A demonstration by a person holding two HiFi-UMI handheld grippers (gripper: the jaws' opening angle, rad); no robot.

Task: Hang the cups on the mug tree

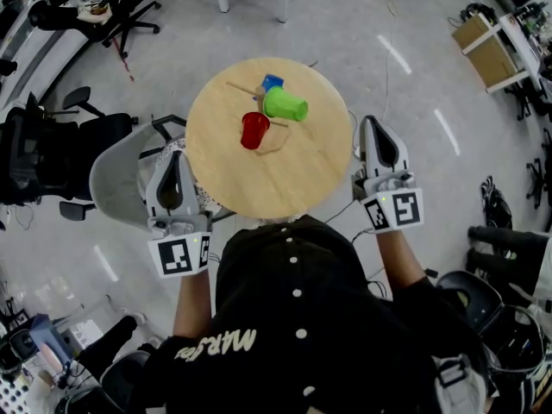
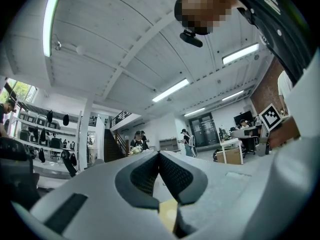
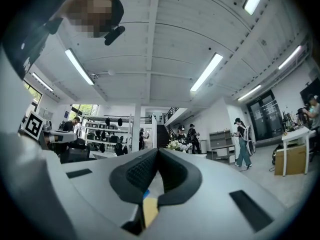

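- Red cup, green cup and blue cup: clustered round the mug tree on the far half of the round table; contents not discernible.
- Left gripper: jaws closed together, holding nothing, just off the table's left edge above a grey chair.
- Right gripper: jaws likewise closed on nothing, just beside the right edge.
- The tabletop nearest the person lies bare.
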